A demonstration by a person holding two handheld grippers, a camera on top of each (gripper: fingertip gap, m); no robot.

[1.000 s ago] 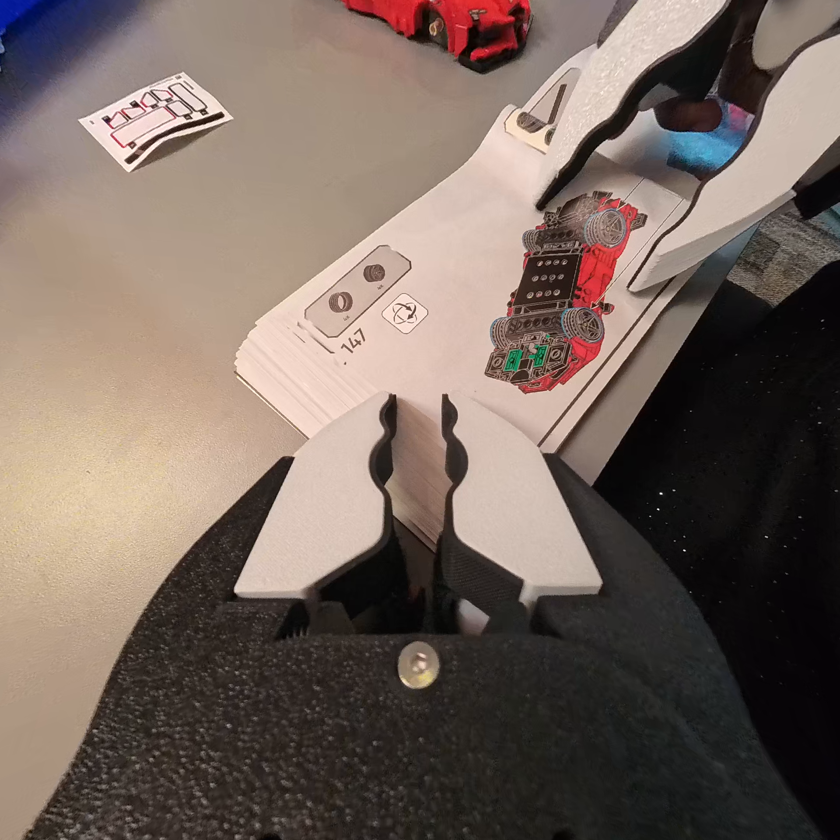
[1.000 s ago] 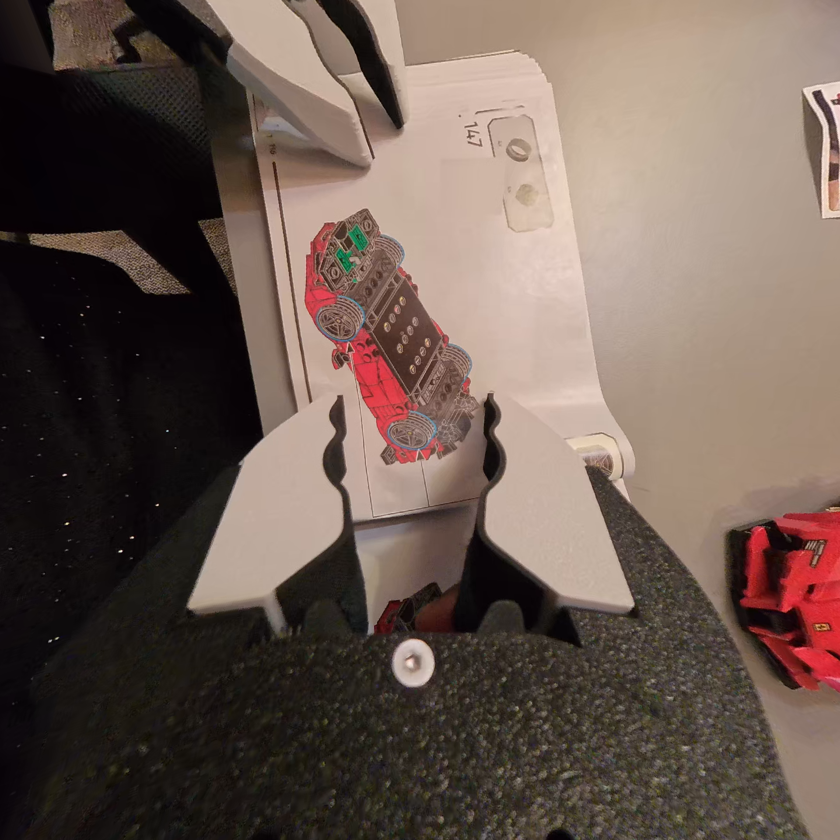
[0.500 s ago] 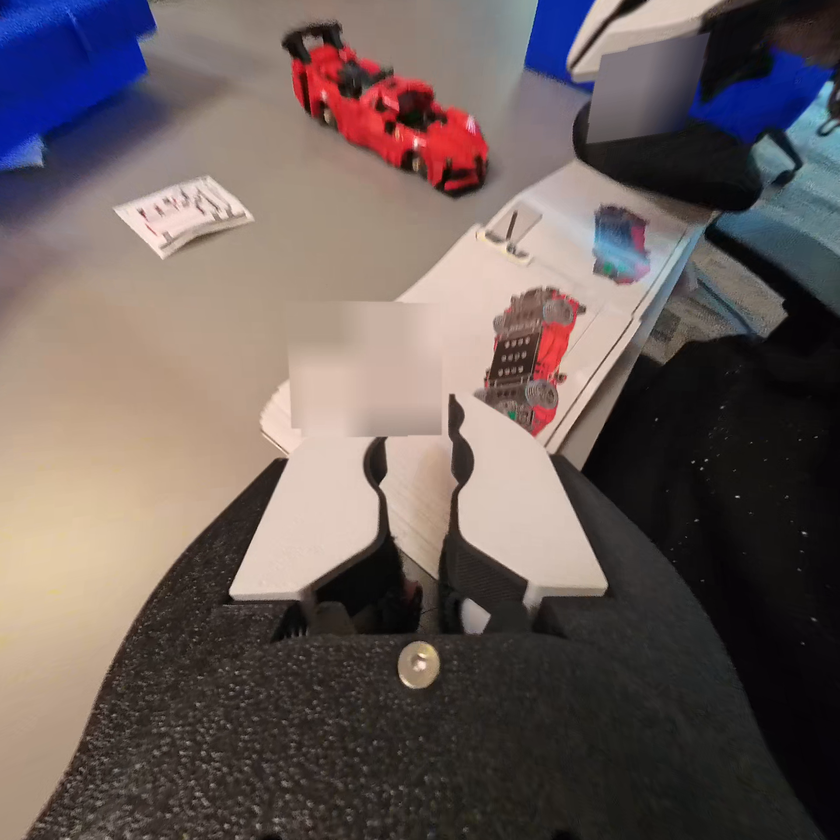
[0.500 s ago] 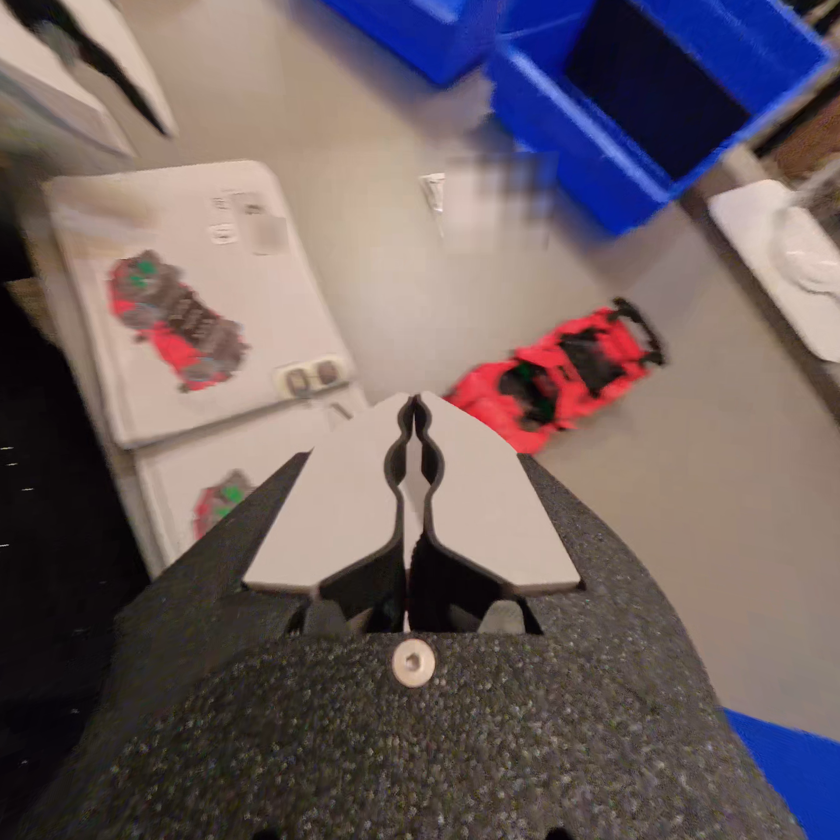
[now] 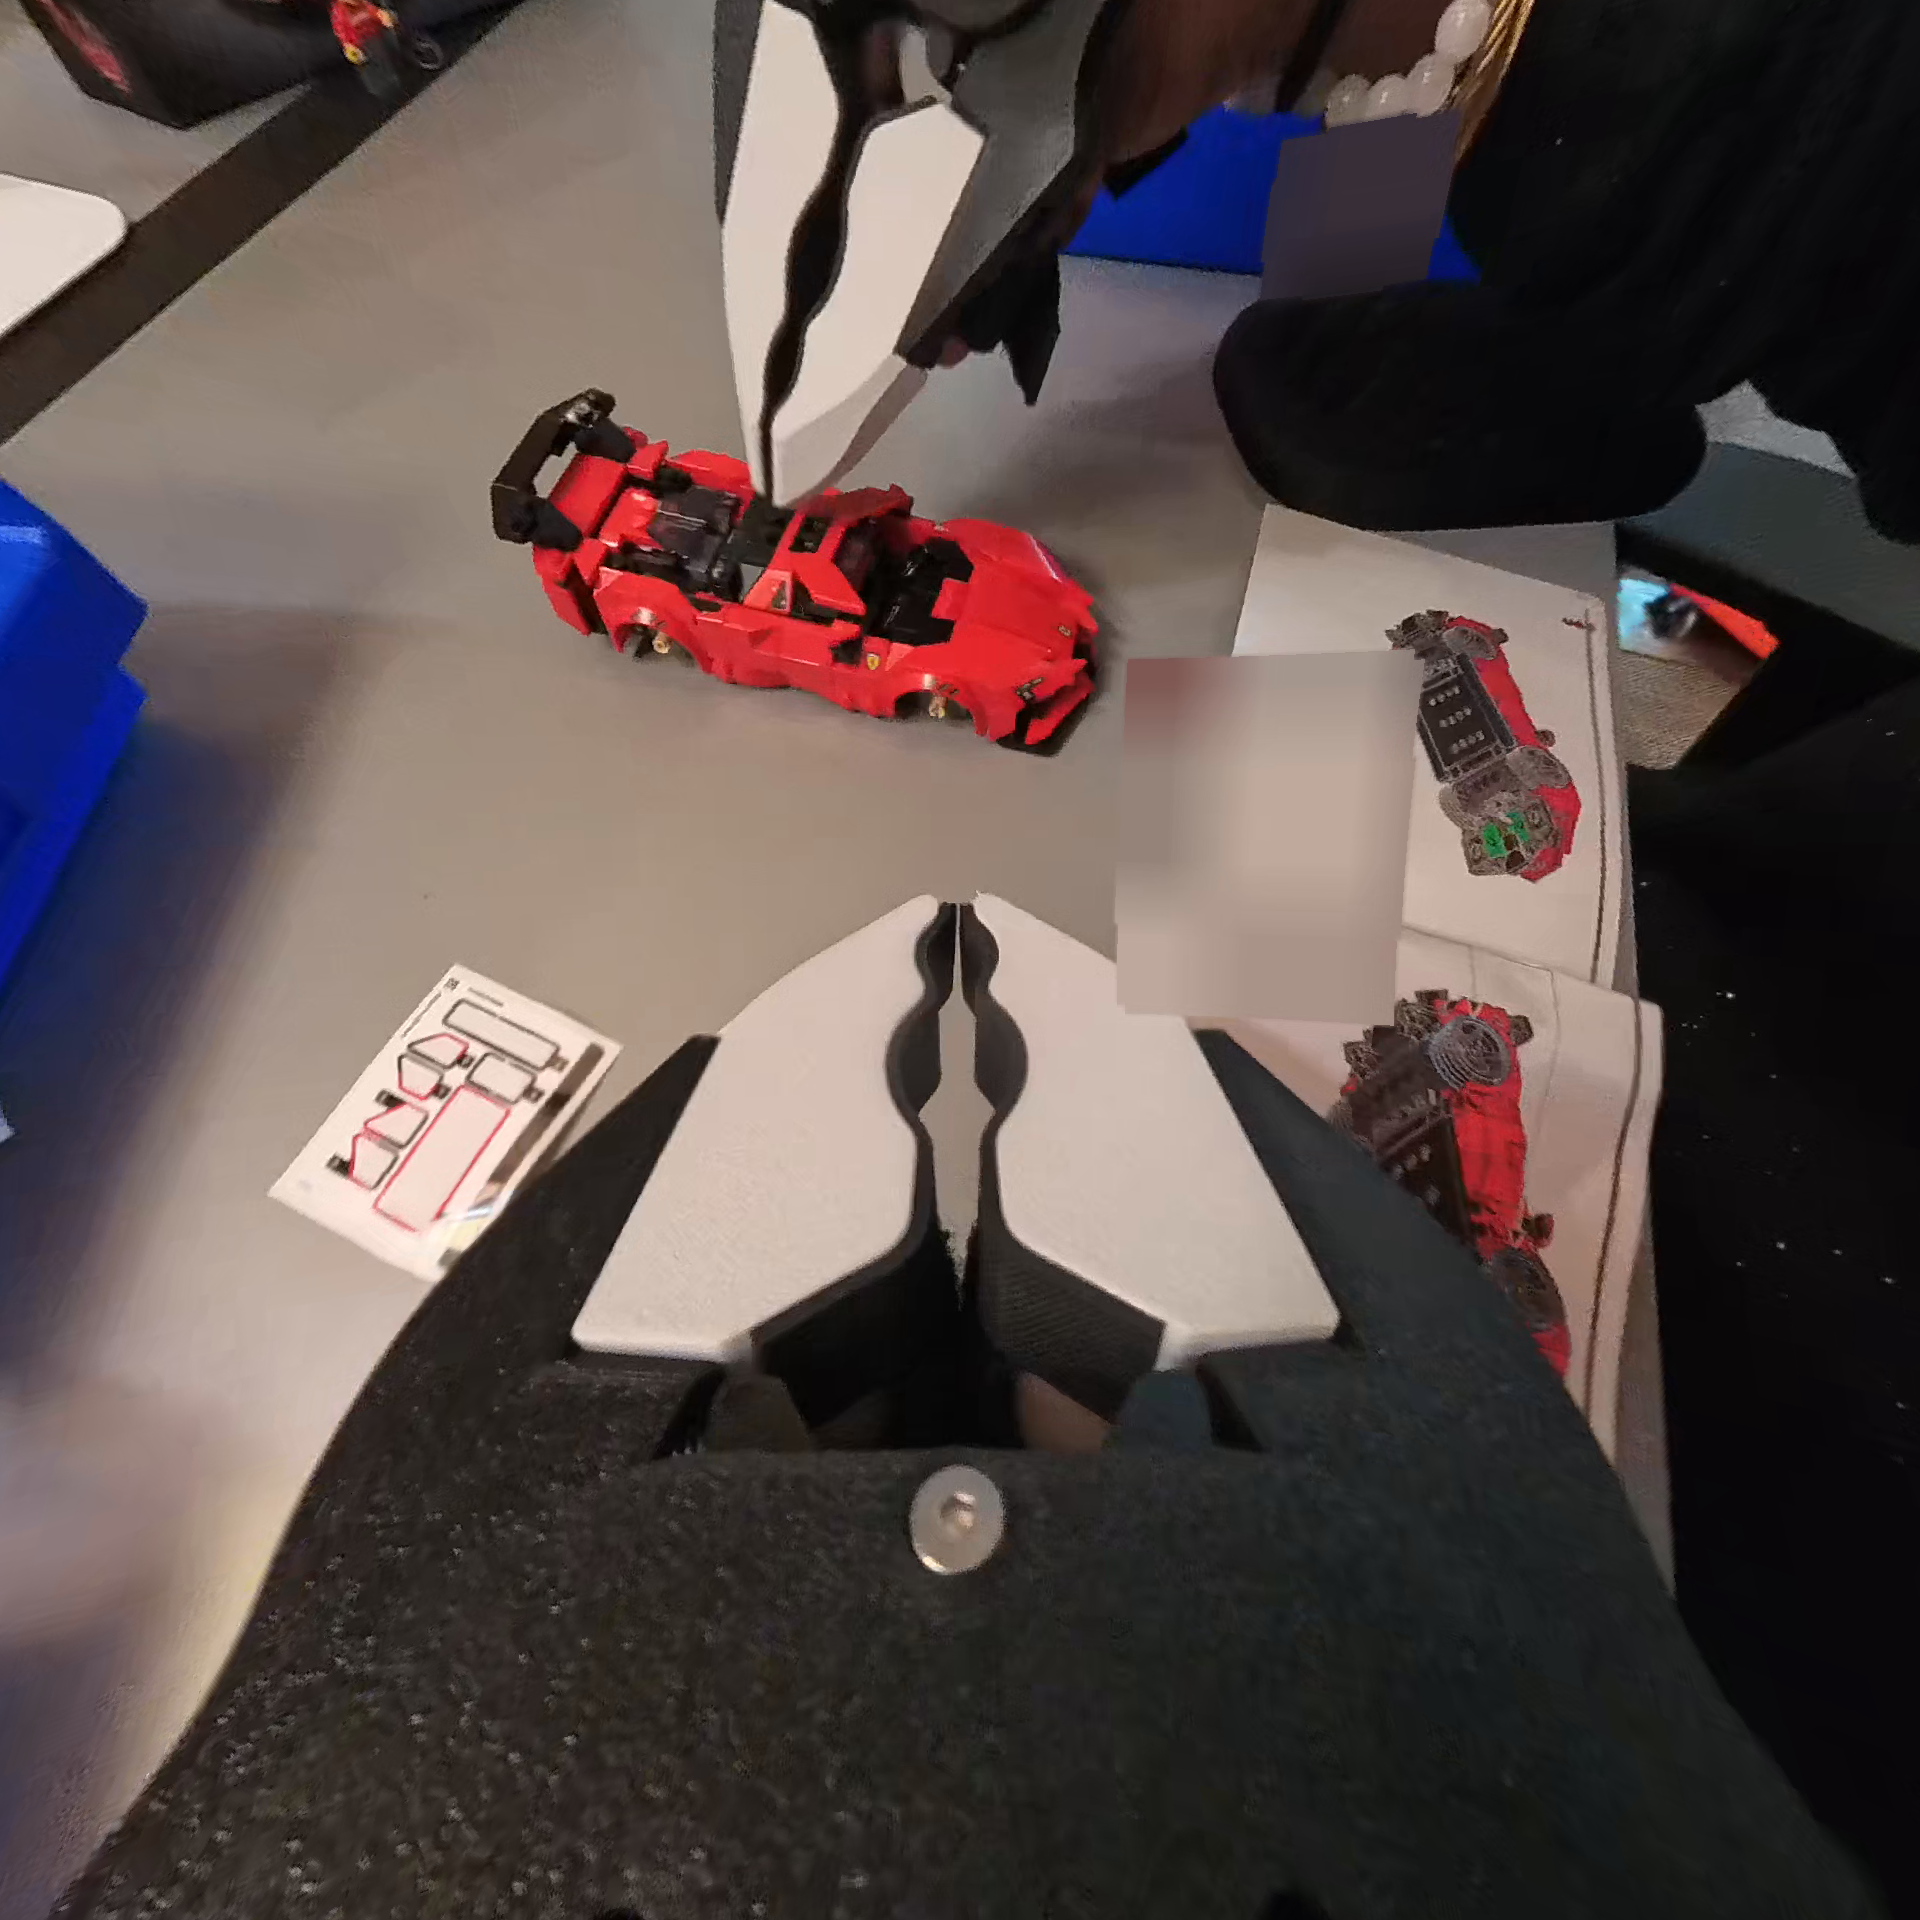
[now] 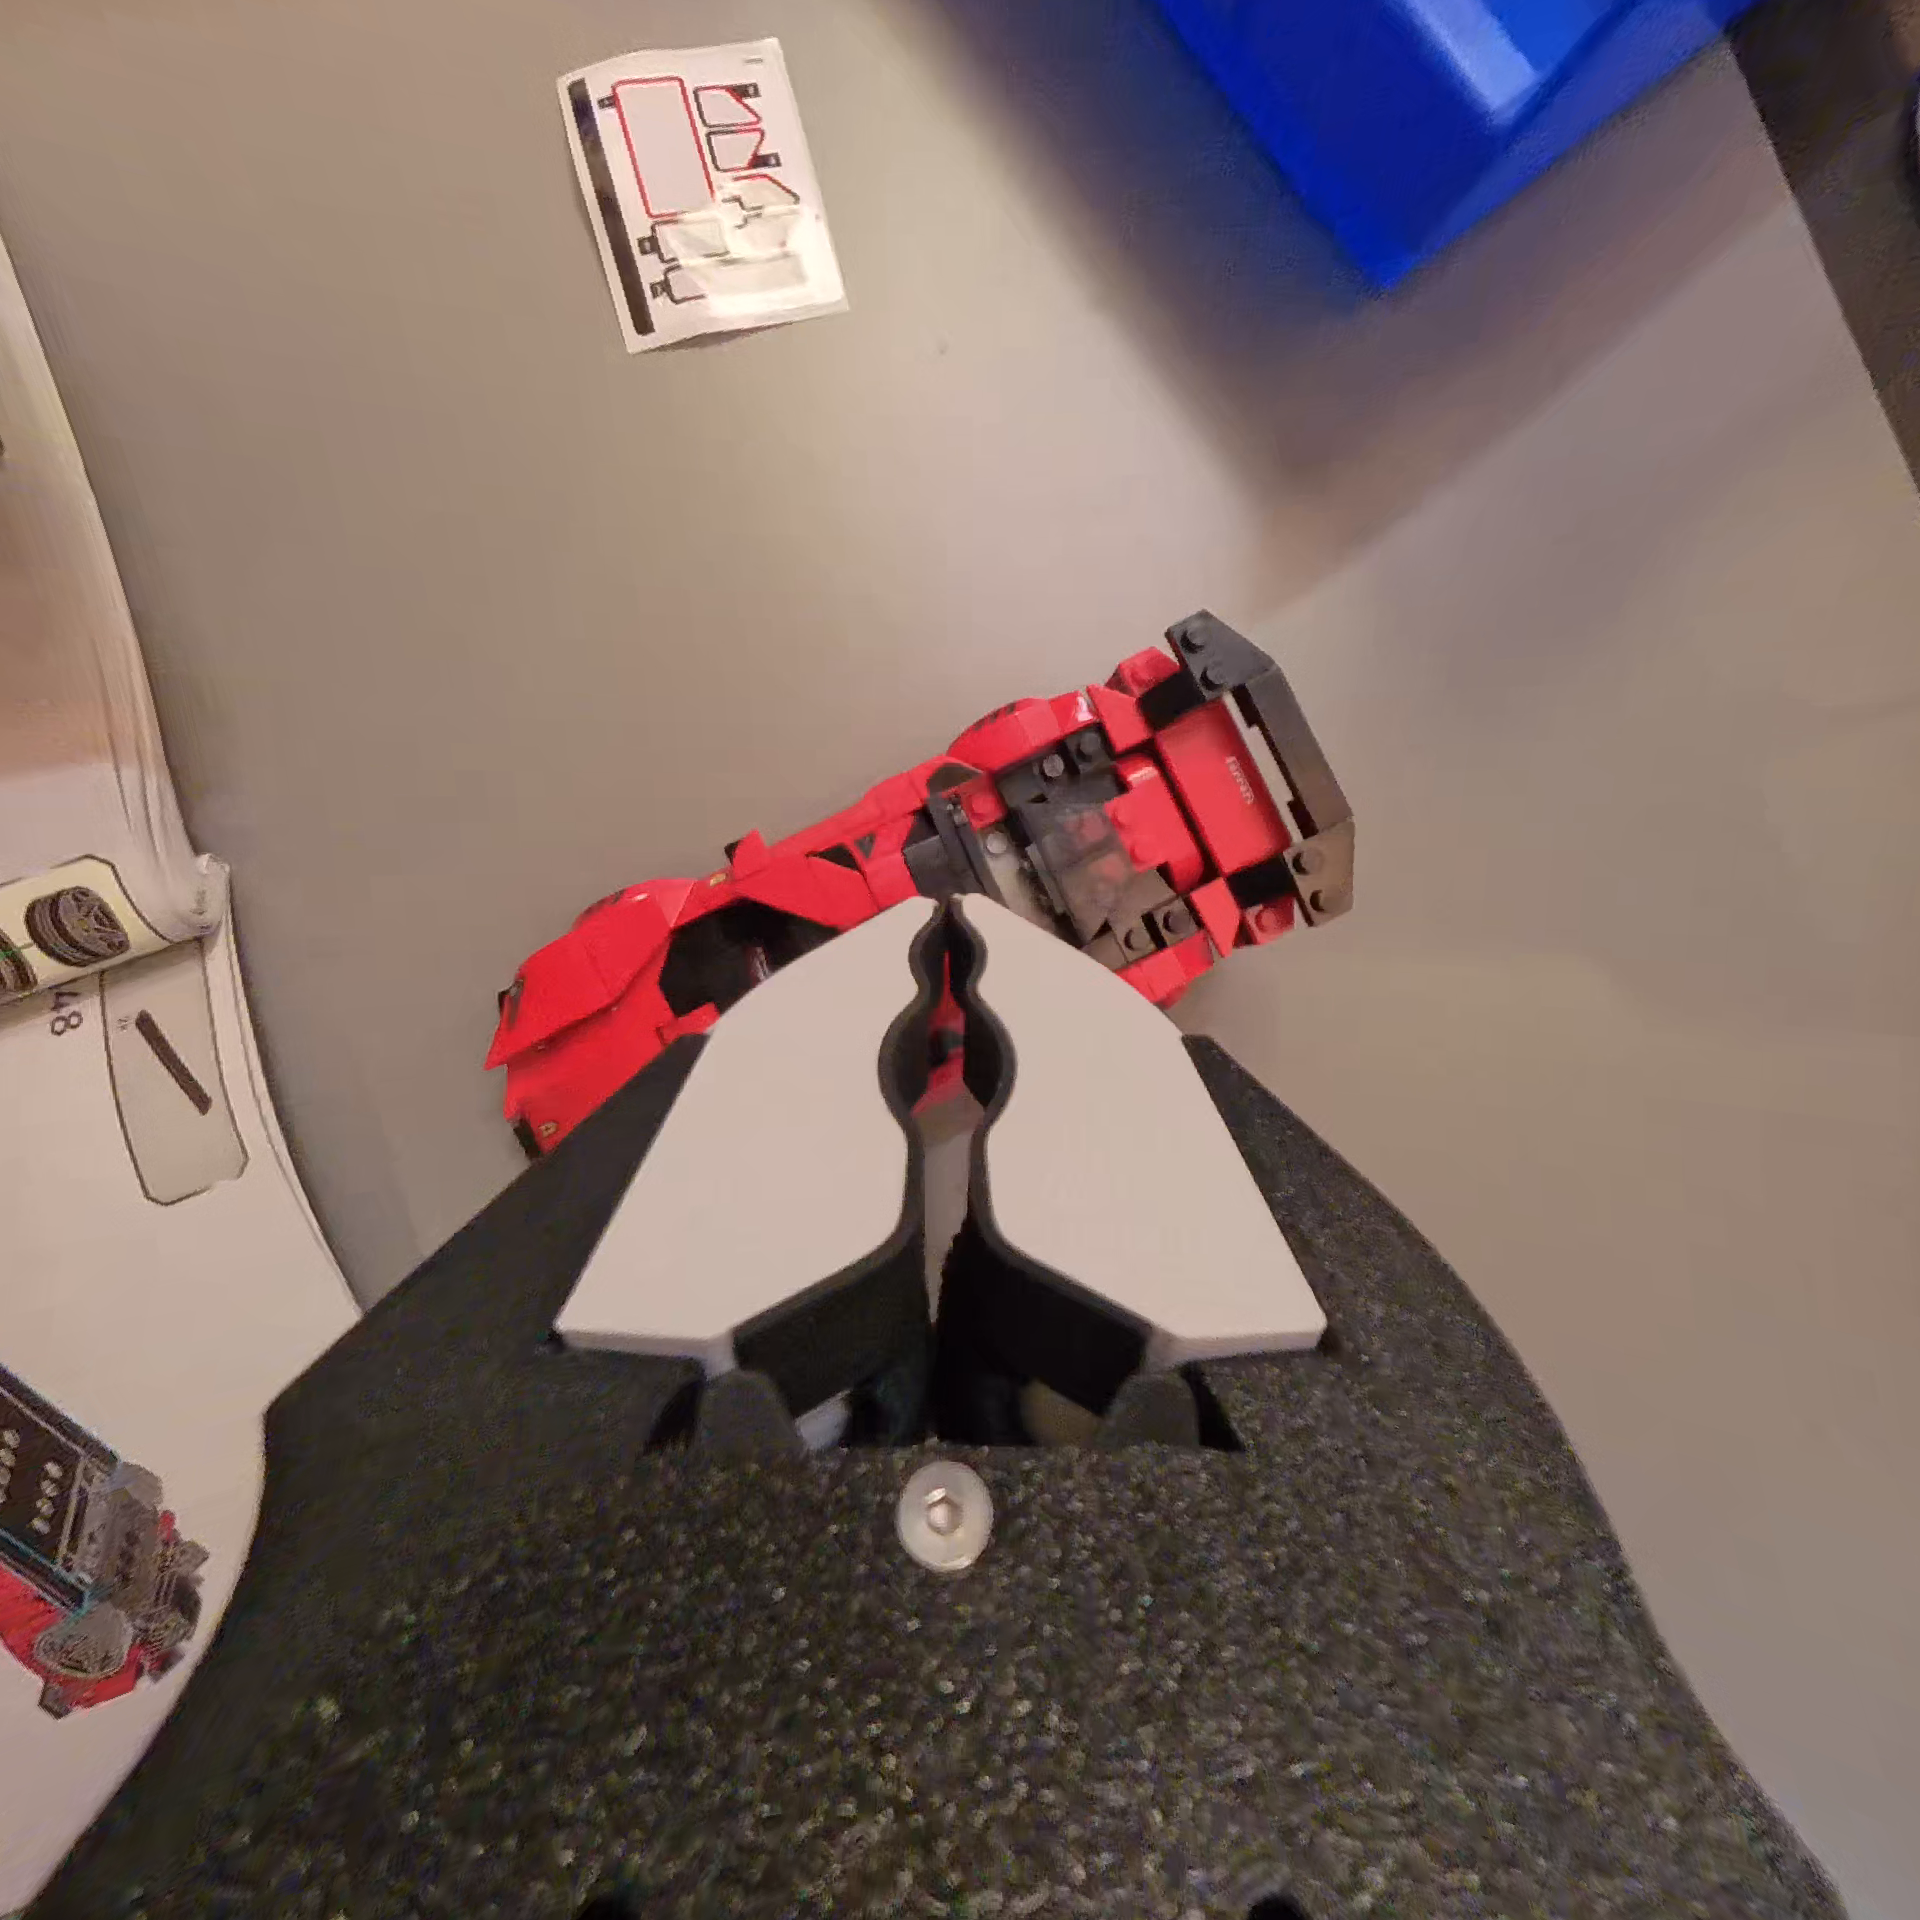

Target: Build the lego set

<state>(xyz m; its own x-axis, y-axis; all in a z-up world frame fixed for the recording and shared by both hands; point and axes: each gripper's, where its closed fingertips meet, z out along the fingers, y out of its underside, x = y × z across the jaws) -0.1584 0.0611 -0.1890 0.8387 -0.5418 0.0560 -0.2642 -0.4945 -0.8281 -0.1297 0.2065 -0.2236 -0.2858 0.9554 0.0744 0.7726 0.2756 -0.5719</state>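
A red and black lego car [image 5: 790,592] without wheels stands on the grey table; it also shows in the right wrist view [image 6: 1039,842]. My right gripper [image 6: 948,909] is shut and empty, its tips right over the car's middle; it also shows from the left wrist view [image 5: 769,478], touching or just above the car's roof. My left gripper [image 5: 954,909] is shut and empty, held above the table in front of the car. The open instruction booklet [image 5: 1496,790] lies at the right table edge.
A sticker sheet [image 5: 447,1112] lies on the table left of my left gripper, and shows in the right wrist view [image 6: 701,192]. Blue bins stand at the left [image 5: 52,675] and back [image 6: 1434,114]. A person's dark sleeve [image 5: 1507,395] rests by the booklet. Tip to tip, the grippers are about 15 cm apart.
Both grippers left the booklet. The right one shut and moved over the car. The left one let go of the pages, shut, and swung left toward the car.
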